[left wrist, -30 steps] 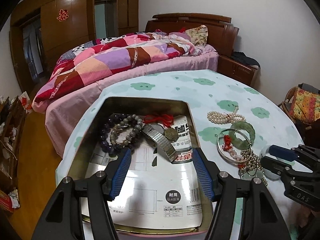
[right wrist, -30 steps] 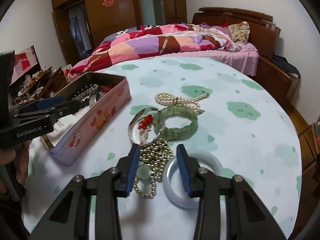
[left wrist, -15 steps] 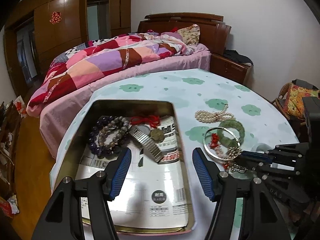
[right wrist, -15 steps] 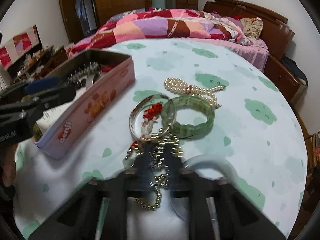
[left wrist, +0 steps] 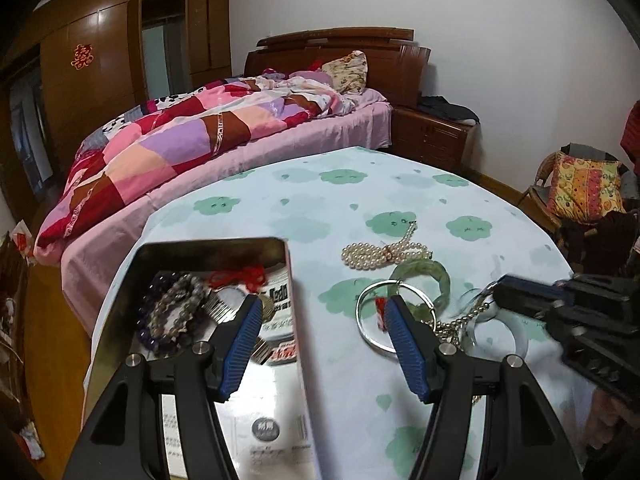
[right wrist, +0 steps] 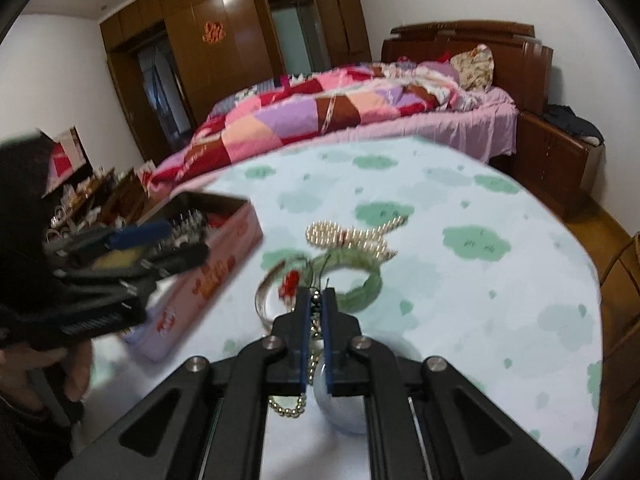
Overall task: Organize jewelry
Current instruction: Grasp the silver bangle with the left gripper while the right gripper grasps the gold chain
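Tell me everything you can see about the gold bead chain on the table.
The gold bead chain is a string of small, shiny, metallic-looking round beads. The right gripper is shut on it, with beads showing between the blue pads. A loop hangs below the jaws, and in the left wrist view a strand runs taut from the gripper towards the silver bangle. It lies beside the pale translucent bangle and the green jade-like bangle; whether it is tangled with them cannot be told.

We see a gold bead chain [right wrist: 286,407] hanging between the closed pads, lifted off the tabletop [left wrist: 320,204]; pearl strand [left wrist: 384,254], green bangle [left wrist: 434,276] and silver bangle [left wrist: 370,316] lie beside the open tin [left wrist: 120,308].
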The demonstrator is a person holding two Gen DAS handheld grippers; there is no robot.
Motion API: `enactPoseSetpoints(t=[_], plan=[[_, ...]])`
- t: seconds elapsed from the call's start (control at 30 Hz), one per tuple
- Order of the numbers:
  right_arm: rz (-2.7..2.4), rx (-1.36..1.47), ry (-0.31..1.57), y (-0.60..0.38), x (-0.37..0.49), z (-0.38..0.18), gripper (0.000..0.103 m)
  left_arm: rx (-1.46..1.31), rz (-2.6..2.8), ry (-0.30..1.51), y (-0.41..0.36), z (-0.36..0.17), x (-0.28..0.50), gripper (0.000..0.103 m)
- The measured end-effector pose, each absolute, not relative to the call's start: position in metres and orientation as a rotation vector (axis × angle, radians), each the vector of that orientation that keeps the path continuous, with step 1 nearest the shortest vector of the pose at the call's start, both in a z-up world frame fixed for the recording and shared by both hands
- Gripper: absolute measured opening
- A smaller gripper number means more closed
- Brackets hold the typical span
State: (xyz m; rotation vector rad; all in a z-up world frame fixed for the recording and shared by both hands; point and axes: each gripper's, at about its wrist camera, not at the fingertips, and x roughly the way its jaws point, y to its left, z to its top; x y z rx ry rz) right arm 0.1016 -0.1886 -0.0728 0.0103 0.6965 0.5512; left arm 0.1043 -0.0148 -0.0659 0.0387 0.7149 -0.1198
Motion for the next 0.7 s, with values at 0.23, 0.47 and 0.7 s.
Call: enactPoseSetpoints(t=[0.23,0.47,0.7], plan=[[0.531,0.042,0.614,-0.202,0.102,-0.046,0.008,0.044,-0.163,0.734,-0.030,-0.068,0.117,0.064],[0.491,0.052,0.580,-0.215,0.105,-0.039,0.008,0.081,-0.219,0.769,-0.056,-0.079,0.123,0.064],[0.493,0.057,0.607,-0.215,0.109,-0.050,0.008,0.108,-0.262,0.811,-0.075,-0.091,0.129,0.056]])
